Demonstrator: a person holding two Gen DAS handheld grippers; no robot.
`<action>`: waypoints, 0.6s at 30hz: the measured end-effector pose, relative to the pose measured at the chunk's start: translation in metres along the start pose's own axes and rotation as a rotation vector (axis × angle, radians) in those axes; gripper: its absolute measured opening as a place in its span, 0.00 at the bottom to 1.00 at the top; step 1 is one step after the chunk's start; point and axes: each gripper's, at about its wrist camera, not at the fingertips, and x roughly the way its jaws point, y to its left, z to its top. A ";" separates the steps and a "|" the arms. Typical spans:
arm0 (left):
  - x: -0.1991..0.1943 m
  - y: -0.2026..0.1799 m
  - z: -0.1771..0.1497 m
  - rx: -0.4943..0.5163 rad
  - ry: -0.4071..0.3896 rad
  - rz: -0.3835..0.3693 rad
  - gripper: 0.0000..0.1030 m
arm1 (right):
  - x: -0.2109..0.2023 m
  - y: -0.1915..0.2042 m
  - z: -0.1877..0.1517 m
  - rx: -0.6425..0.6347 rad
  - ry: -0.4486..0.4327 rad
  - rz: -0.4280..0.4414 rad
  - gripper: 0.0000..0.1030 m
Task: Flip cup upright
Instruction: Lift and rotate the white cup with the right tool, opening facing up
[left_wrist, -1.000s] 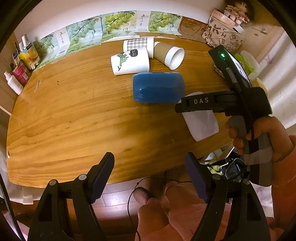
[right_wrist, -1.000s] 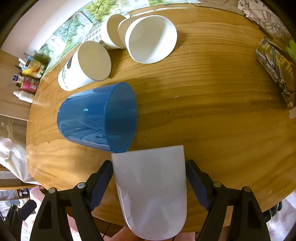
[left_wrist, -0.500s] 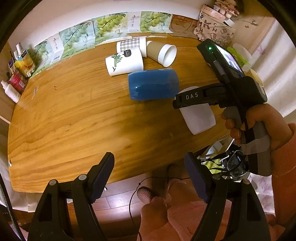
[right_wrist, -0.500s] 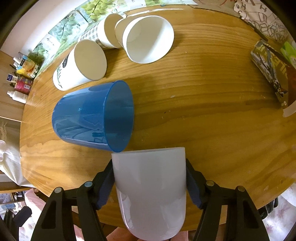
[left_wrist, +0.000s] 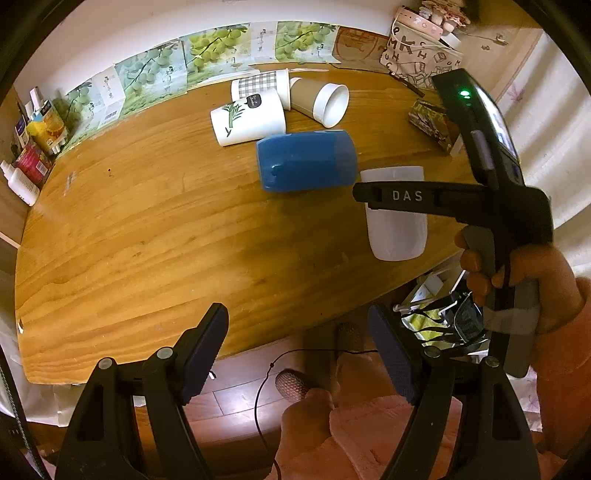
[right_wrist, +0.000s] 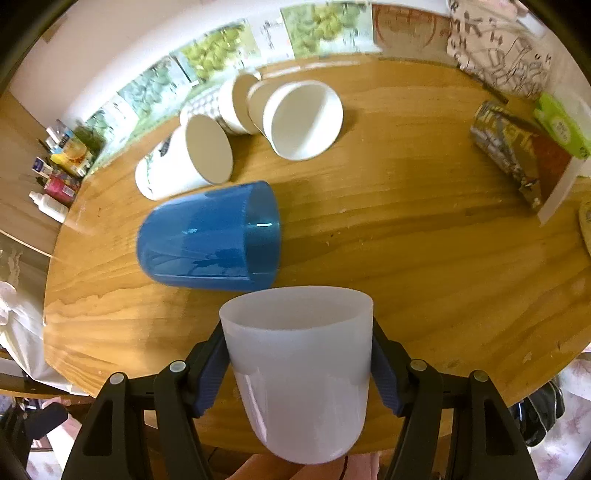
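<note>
My right gripper (right_wrist: 299, 369) is shut on a white plastic cup (right_wrist: 299, 373), its fingers pressed on both sides. The cup is lifted and tilted with its open rim away from me. In the left wrist view the white cup (left_wrist: 397, 229) sits near the table's right edge, crossed by the right gripper (left_wrist: 373, 194). My left gripper (left_wrist: 299, 347) is open and empty, held off the table's near edge. A blue cup (right_wrist: 210, 236) lies on its side just beyond the white one; it also shows in the left wrist view (left_wrist: 306, 160).
Three paper cups lie on their sides at the back: a bamboo-print one (left_wrist: 249, 118), a checked one (left_wrist: 260, 83) and a brown one (left_wrist: 319, 99). A packet (right_wrist: 513, 155) lies at the right. Bottles (left_wrist: 26, 162) stand at the left edge. The wooden table (left_wrist: 147, 229) ends close to me.
My right gripper has closed on the white cup and tipped it up from lying flat, so its rim now lifts off the table. The left gripper has stayed open, drifting slightly.
</note>
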 end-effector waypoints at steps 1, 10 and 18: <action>0.000 0.000 -0.001 0.002 -0.001 -0.001 0.79 | -0.003 0.000 -0.003 0.001 -0.020 0.002 0.66; -0.003 0.008 -0.005 -0.019 -0.008 0.005 0.79 | -0.027 0.007 -0.028 -0.004 -0.273 -0.011 0.66; -0.007 0.019 -0.012 -0.072 -0.008 0.024 0.79 | -0.037 0.019 -0.046 -0.109 -0.557 -0.054 0.66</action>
